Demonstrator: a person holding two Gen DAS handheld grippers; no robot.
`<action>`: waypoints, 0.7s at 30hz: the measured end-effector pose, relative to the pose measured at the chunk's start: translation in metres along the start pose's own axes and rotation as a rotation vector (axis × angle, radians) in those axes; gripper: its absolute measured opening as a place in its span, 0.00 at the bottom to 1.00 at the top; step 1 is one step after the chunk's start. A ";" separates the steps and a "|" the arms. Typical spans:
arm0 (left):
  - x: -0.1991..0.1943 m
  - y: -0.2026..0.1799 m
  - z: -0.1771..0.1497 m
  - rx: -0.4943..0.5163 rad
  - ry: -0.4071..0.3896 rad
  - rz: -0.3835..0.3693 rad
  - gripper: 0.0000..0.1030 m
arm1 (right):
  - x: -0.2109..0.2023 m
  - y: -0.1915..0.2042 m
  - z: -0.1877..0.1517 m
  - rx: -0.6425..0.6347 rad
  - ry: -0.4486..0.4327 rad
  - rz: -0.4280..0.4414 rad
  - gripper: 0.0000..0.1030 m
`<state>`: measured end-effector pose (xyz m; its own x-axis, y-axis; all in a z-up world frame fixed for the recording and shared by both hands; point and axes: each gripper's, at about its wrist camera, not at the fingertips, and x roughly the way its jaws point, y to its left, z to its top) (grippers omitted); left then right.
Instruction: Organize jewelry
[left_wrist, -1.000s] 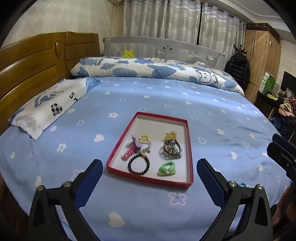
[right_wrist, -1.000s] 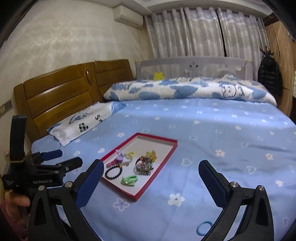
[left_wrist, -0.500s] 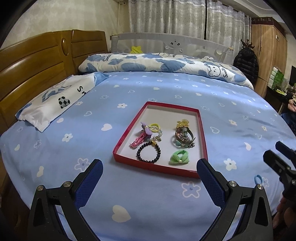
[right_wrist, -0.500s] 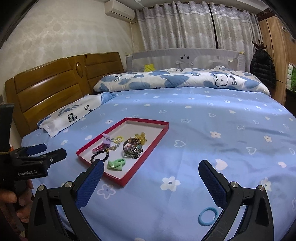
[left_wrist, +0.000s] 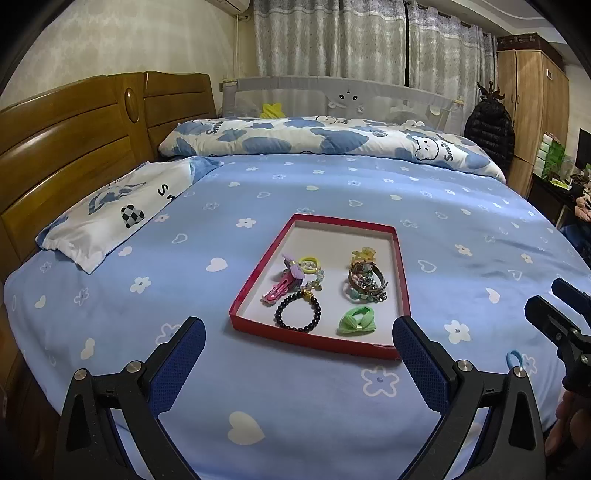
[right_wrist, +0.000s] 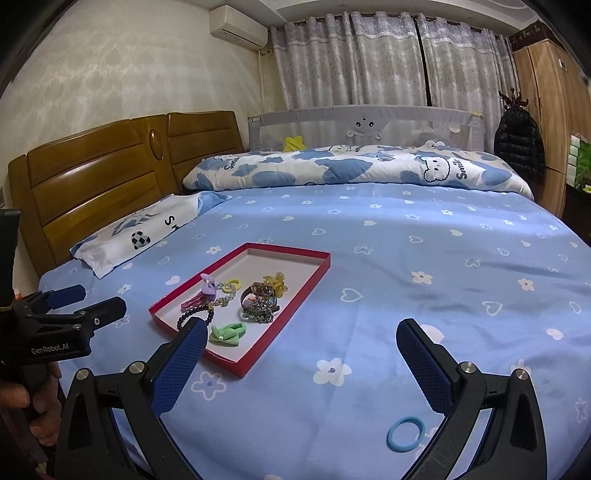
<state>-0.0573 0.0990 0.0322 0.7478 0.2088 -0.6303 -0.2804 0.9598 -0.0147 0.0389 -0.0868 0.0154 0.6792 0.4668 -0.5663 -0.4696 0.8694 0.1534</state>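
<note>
Both grippers, left and right, gape empty above the bed; only the right view fully shows the blue hair tie, right of the red tray.

Headboard, upper left of frame: varnished wood, glossy. Bedsheet: smooth matt printed cloth, blue. Pillow: white printed cloth. Tray, centre: red card-like rim, matt pale floor. Bead bracelet: glossy black beads. Green bow hair tie: ribbed cloth. Blue hair tie, lower right: matt elastic. Left gripper: matt black plastic arms, blue textured pads, 4 shiny metal screws. Wardrobe, upper right: wood-grain, satin.
</note>
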 end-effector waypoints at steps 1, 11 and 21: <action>0.000 0.001 0.000 -0.001 0.000 -0.003 0.99 | -0.001 0.000 0.000 0.000 -0.001 0.000 1.00; -0.001 0.003 -0.001 0.001 -0.009 -0.003 0.99 | 0.000 0.000 -0.001 -0.003 0.003 -0.001 1.00; -0.003 0.001 -0.001 0.005 -0.020 0.004 0.99 | -0.002 -0.002 -0.003 -0.010 -0.001 -0.001 1.00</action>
<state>-0.0608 0.0996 0.0333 0.7589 0.2160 -0.6143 -0.2803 0.9599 -0.0087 0.0371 -0.0899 0.0134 0.6802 0.4662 -0.5657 -0.4746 0.8682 0.1447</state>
